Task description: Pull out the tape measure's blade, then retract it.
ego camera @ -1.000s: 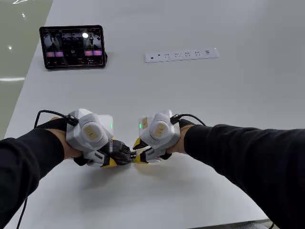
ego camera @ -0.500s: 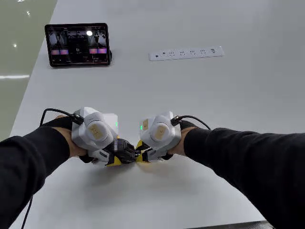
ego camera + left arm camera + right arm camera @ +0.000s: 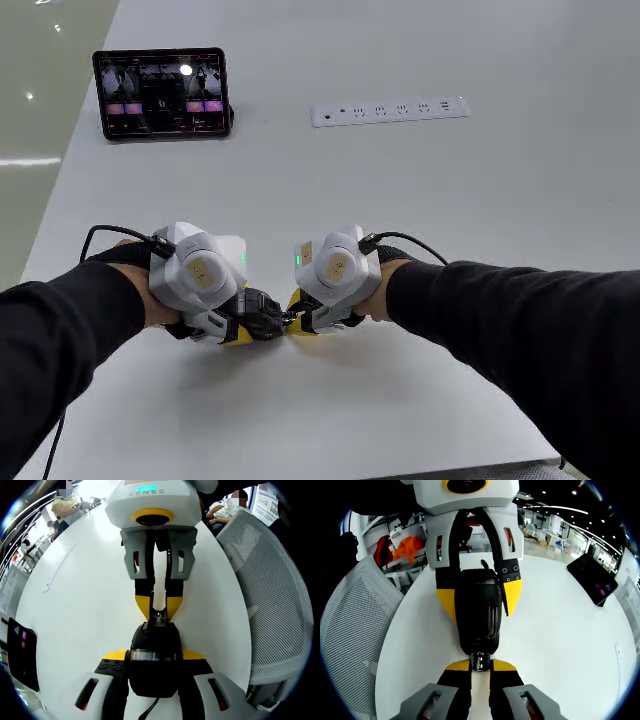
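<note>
Tight in my left hand-held gripper (image 3: 152, 656) sits the black tape measure (image 3: 151, 677), its case squeezed between the jaws. Right in front of it, nose to nose, my right hand-held gripper (image 3: 480, 667) pinches the tip of the blade (image 3: 480, 659), which pokes out just a little. Both are low over the white worktop (image 3: 420, 200).

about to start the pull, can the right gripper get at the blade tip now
Probably yes: the right gripper is at the blade tip, jaws closed on it, while the left gripper clamps the tape measure. Nothing lies between them.
</note>
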Motion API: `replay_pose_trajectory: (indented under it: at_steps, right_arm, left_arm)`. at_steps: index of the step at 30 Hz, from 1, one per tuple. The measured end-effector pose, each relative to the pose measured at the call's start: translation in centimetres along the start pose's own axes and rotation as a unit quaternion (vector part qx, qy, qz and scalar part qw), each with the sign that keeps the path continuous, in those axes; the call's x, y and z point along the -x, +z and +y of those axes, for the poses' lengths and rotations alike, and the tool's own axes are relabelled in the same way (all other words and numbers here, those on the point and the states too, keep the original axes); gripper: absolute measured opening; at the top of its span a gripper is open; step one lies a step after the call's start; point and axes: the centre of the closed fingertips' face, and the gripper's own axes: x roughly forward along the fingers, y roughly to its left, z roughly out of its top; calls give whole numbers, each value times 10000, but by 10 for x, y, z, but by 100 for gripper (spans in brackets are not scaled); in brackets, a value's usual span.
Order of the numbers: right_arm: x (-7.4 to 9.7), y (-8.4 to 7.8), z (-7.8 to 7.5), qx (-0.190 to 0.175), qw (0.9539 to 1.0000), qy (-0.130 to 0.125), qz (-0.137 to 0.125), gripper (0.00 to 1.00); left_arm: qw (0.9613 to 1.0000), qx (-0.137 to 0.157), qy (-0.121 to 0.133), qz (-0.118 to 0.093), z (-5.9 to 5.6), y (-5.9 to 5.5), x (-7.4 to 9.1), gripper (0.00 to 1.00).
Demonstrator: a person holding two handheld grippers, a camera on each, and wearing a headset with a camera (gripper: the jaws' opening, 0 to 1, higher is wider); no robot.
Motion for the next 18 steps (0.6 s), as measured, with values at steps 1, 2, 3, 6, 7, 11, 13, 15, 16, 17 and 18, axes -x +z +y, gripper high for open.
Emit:
replay_pose_trajectory:
  at_steps: [1, 2, 3, 6, 7, 11, 13, 15, 16, 17, 18]
  right_arm:
    - [0, 0, 0, 0, 10000, -4, -2, 9]
    - [1, -1, 0, -18, 10000, -9, -3, 9]
    - [1, -1, 0, -25, 10000, -12, -4, 9]
    - [3, -3, 0, -49, 10000, -20, -9, 9]
    - [4, -3, 0, -70, 10000, -22, -10, 9]
    - [6, -5, 1, -83, 10000, -33, 9, 9]
    - [6, -7, 1, -87, 10000, -33, 17, 9]
    - [7, -8, 1, -99, 9999, -41, 18, 9]
    - [7, -8, 1, -95, 9999, -41, 21, 9]
    - [8, -8, 1, -88, 9999, -44, 27, 9]
    - [8, -9, 1, -93, 9999, -45, 31, 9]
  left_arm:
    - [10000, 3, 4, 1, 0, 0, 0, 33]
    - [10000, 2, 7, 3, 0, 0, 0, 33]
    - [10000, 5, 8, 5, 0, 0, 0, 33]
    - [10000, 10, 8, 8, 1, 0, 0, 33]
    - [10000, 14, 8, 6, 0, 0, 0, 33]
    - [10000, 17, 11, 12, 0, 0, -1, 33]
    - [10000, 12, 12, 14, 0, 0, -1, 33]
    - [10000, 10, 17, 9, 0, 0, 0, 33]
    - [10000, 10, 20, 8, 0, 0, 0, 33]
    - [10000, 11, 25, 6, 0, 0, 0, 33]
    - [10000, 7, 26, 5, 0, 0, 0, 33]
